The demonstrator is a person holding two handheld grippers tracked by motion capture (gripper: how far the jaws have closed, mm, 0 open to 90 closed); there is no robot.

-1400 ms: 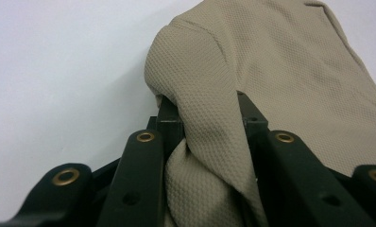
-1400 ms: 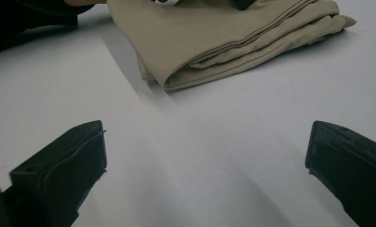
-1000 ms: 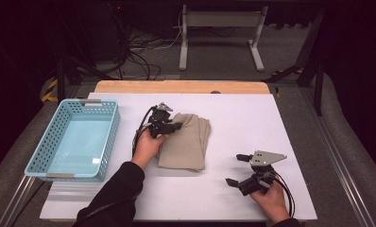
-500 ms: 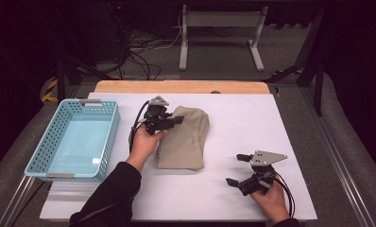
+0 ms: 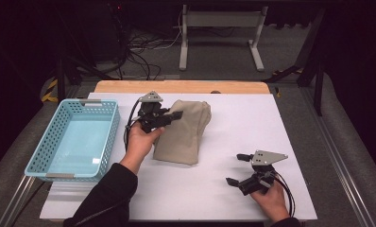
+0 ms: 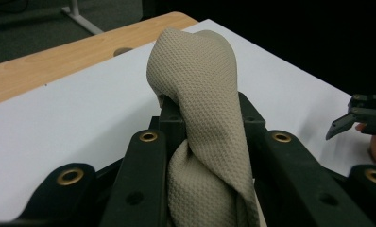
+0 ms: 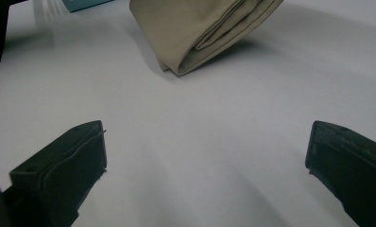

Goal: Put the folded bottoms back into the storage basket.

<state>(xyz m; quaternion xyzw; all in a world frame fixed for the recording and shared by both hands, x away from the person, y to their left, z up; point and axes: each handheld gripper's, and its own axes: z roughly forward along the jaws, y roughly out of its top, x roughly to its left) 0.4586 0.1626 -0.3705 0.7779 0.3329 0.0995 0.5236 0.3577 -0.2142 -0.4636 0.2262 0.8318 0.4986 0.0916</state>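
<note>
A folded beige cloth [image 5: 186, 130] lies mid-table, its left upper edge lifted off the white table [image 5: 243, 118]. My left gripper [image 5: 173, 116] is shut on that edge; in the left gripper view the woven beige cloth [image 6: 200, 109] bulges up between the black jaws. The cloth's lower end still rests on the table, as the right gripper view shows with the folded cloth [image 7: 205, 28] ahead. My right gripper [image 5: 238, 169] rests low at the front right, open, its fingertips [image 7: 72, 156] wide apart over bare table, well clear of the cloth.
A light blue mesh basket [image 5: 51, 137] with nothing in it stands at the table's left edge. A wooden strip [image 5: 176, 86] runs along the far edge. Dark floor with cables and a metal stand lies beyond.
My left gripper has risen and shifted toward the far side, lifting the cloth's gripped edge so the cloth tents up. The right gripper has stayed where it was.
</note>
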